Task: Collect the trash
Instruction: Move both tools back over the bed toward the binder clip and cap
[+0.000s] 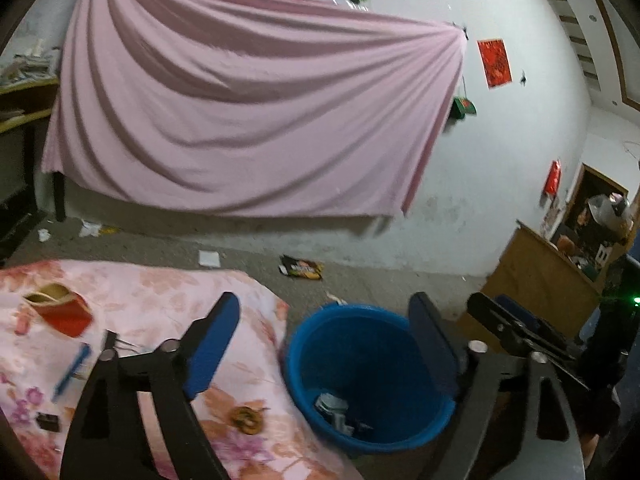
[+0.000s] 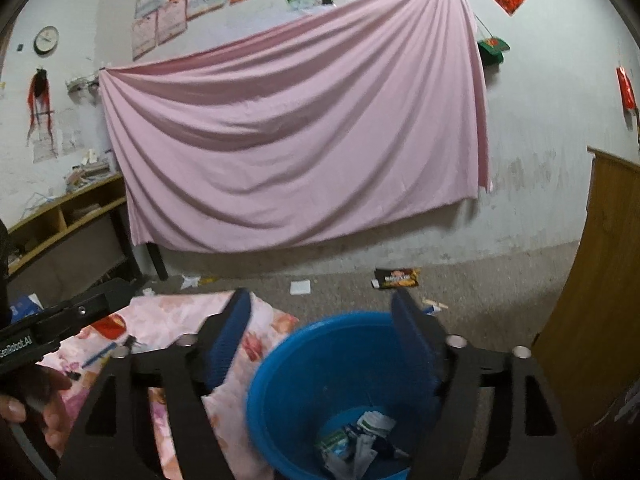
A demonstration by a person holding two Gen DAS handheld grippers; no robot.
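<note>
— Whitewashed wall (image 2: 528, 128), one pink sheet (image 2: 296, 128) pinned across it. Counted?

— One blue bucket (image 2: 280, 392) beside the floral cloth (image 1: 168, 292); two loose wrappers on the floor: black (image 2: 397, 278), white (image 2: 300, 287).

— Grippers?

— Left gripper (image 1: 332, 354) and right gripper (image 2: 320, 344) angled down over the bucket, jaws wide apart, empty.

— Trash?

— Crumpled packets (image 2: 360, 440) at the bucket's bottom.

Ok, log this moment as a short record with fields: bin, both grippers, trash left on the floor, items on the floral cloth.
bin: blue bucket, upright, papers and wrappers at its bottom
left gripper: open, nothing between the pads
right gripper: open, nothing held, above the bucket
floor trash: dark snack wrapper, white paper square
floral cloth: red pouch, blue pen
</note>
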